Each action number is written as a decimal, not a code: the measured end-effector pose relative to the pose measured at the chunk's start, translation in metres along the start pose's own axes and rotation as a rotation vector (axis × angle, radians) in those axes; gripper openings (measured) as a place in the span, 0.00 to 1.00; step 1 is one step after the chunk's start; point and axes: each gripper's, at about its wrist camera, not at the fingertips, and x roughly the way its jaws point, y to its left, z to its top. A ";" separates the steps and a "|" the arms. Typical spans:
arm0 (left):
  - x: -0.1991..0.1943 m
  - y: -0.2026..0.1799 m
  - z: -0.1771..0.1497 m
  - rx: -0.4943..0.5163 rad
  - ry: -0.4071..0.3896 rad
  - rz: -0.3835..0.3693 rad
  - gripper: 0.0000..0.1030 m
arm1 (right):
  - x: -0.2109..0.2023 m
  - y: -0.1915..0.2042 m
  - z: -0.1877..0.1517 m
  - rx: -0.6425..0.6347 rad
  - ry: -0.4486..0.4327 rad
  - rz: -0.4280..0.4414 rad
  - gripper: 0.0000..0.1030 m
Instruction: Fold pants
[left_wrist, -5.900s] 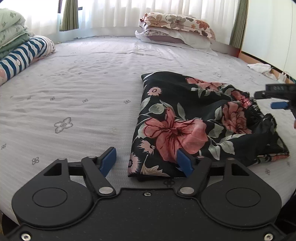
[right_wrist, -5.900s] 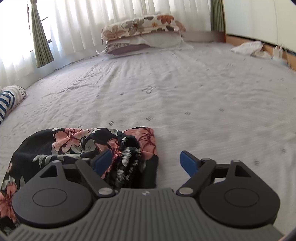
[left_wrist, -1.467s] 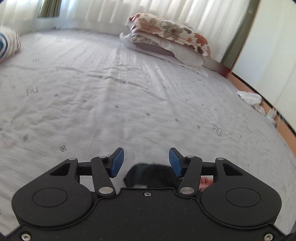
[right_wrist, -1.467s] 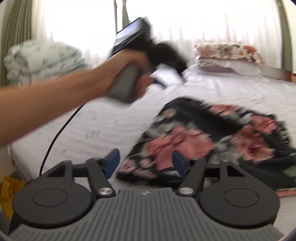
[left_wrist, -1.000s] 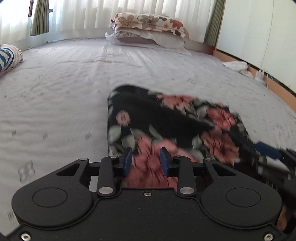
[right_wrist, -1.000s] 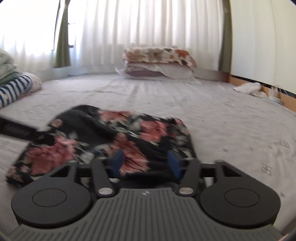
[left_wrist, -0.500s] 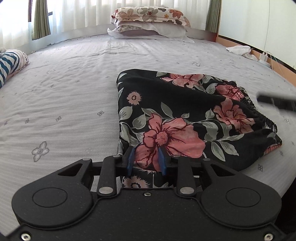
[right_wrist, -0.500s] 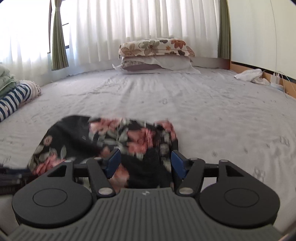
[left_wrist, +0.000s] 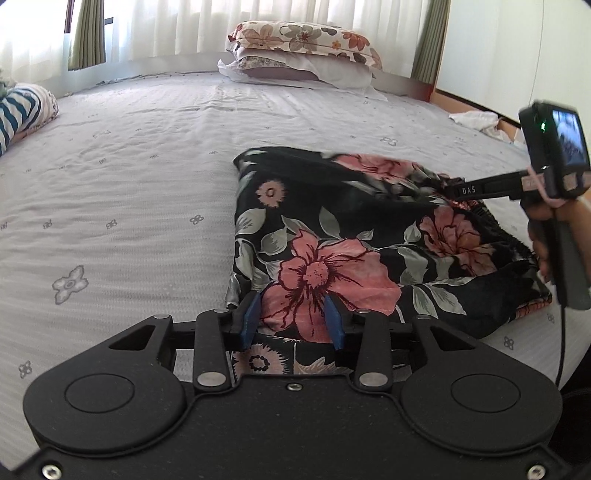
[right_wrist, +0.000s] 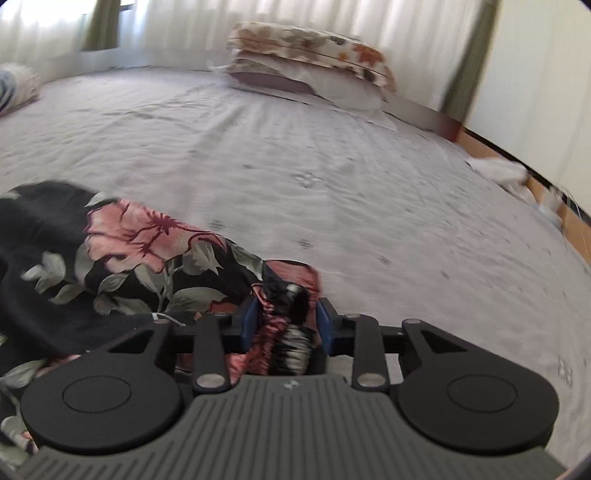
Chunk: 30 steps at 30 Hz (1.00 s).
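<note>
One pair of floral pants (left_wrist: 354, 236) lies on the bed (left_wrist: 129, 177), each gripper's fingers pinching its edge: left gripper (left_wrist: 292, 318), right gripper (right_wrist: 285, 322).

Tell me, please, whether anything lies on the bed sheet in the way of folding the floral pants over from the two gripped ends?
Nothing visible does. The left gripper and the right gripper are each closed on the floral pants, and the bed sheet around them is bare; the pillows lie far off at the head.
</note>
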 end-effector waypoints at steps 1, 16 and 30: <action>0.000 0.001 -0.001 -0.005 -0.003 -0.005 0.36 | 0.006 -0.007 -0.002 0.033 0.016 -0.008 0.54; -0.002 -0.013 0.012 0.006 0.012 -0.002 0.57 | -0.062 -0.024 -0.004 0.111 -0.057 0.095 0.76; -0.036 -0.041 -0.012 -0.002 0.031 0.051 0.92 | -0.157 0.007 -0.091 0.182 -0.048 0.234 0.88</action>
